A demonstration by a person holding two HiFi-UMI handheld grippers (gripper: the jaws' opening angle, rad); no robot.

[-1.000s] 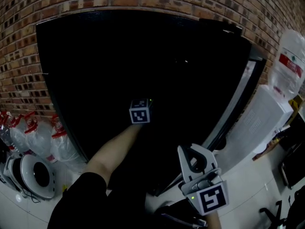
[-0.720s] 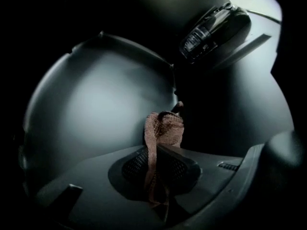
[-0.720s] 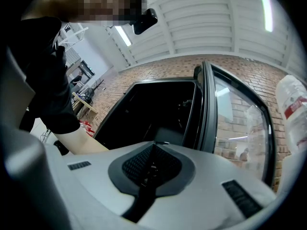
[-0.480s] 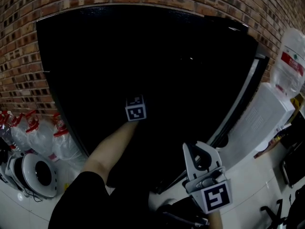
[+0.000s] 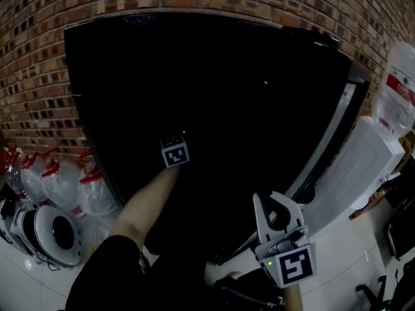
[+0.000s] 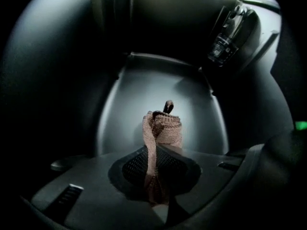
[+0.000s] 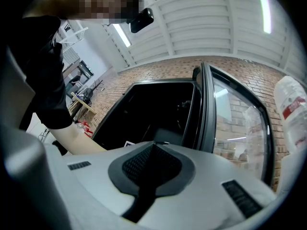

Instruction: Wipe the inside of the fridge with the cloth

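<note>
Firmly the left gripper (image 6: pixel 157 152) pinches a tan, ribbed knit cloth (image 6: pixel 164 128) (folded narrow) inside the fridge's (image 6: pixel 158 87) smooth curved grey liner; the right gripper (image 7: pixel 152 145), nearer, is closed, empty.

Your cloth (image 6: pixel 162 131) is tan ribbed knit (perhaps pinkish; the light is dim), the fridge (image 5: pixel 214 70) black, the wall (image 5: pixel 32 63) red-brown brick.

This looks like a workplace utility or break room: a black fridge (image 5: pixel 194 76) stands against a bare brick wall (image 5: pixel 39 57). Large water jugs (image 5: pixel 58 180) cluster at its left and a water dispenser (image 5: pixel 356 167) stands at its right. Overhead is a panelled ceiling (image 7: pixel 201 23) with tube lights (image 7: pixel 122 35).
</note>
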